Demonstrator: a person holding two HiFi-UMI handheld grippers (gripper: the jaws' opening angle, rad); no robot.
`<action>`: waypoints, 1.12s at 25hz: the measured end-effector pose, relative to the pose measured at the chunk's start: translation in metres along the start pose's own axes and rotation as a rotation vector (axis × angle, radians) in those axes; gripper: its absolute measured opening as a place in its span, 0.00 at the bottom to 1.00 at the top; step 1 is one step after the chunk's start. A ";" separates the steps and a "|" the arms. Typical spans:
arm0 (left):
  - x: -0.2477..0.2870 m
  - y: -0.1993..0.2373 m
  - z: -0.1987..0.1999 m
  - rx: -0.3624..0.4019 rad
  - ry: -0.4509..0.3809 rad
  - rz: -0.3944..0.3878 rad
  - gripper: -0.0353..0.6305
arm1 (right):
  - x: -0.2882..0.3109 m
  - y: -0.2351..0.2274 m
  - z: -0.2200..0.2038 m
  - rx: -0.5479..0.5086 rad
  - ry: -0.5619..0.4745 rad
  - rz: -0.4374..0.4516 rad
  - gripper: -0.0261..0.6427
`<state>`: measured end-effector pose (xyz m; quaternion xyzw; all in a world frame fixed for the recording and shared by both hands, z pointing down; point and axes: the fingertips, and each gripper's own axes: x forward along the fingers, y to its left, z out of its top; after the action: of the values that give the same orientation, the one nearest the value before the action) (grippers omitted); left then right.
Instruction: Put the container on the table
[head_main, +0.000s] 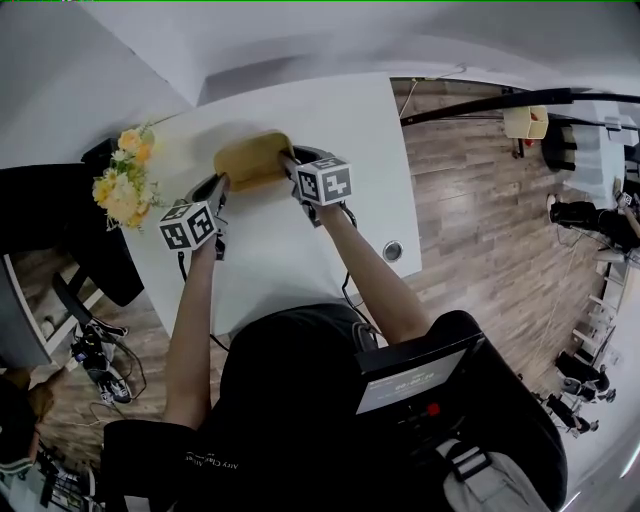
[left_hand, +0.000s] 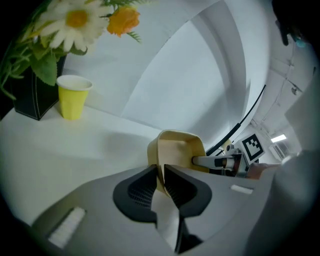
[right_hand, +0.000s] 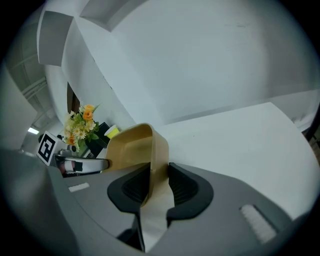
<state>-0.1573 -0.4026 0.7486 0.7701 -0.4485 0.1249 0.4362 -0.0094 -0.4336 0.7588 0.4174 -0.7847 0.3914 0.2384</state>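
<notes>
You hold the tan container (head_main: 252, 160) by two opposite walls, one gripper on each. That shares the load and keeps its open top level as it goes to the white bench (head_main: 330, 120). The left gripper (left_hand: 161, 182) has its jaws closed thin on the near wall at the container's 8 o'clock side. The right gripper (right_hand: 159, 182) pinches the wall at the 4 o'clock side, its jaws a little wider because the wall there is thicker or curved. Both point downward across the rim, so the base stays free to meet the surface. The container sits low over the middle of the bench, towards its far edge; whether the base already touches I cannot tell.

At the container's 9 o'clock stands a bunch of flowers (head_main: 122, 180) in a dark holder (left_hand: 30, 100), with a yellow cup (left_hand: 73, 96) just beside it. They are near your left side, so mind any drift that way. A round cable port (head_main: 392, 250) lies at 4 o'clock, well apart. Nothing lies under the container.
</notes>
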 end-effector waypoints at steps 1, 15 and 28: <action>0.001 0.001 -0.001 -0.002 0.003 -0.001 0.12 | 0.002 -0.001 -0.001 0.000 0.003 -0.002 0.21; -0.005 0.009 -0.021 -0.007 0.020 0.022 0.22 | -0.012 0.000 -0.010 0.000 -0.024 0.003 0.26; -0.066 -0.030 -0.031 0.083 -0.088 0.009 0.25 | -0.080 0.035 -0.033 -0.088 -0.116 0.014 0.26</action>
<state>-0.1639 -0.3337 0.7114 0.7901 -0.4652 0.1115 0.3832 0.0057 -0.3572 0.7068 0.4231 -0.8165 0.3331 0.2080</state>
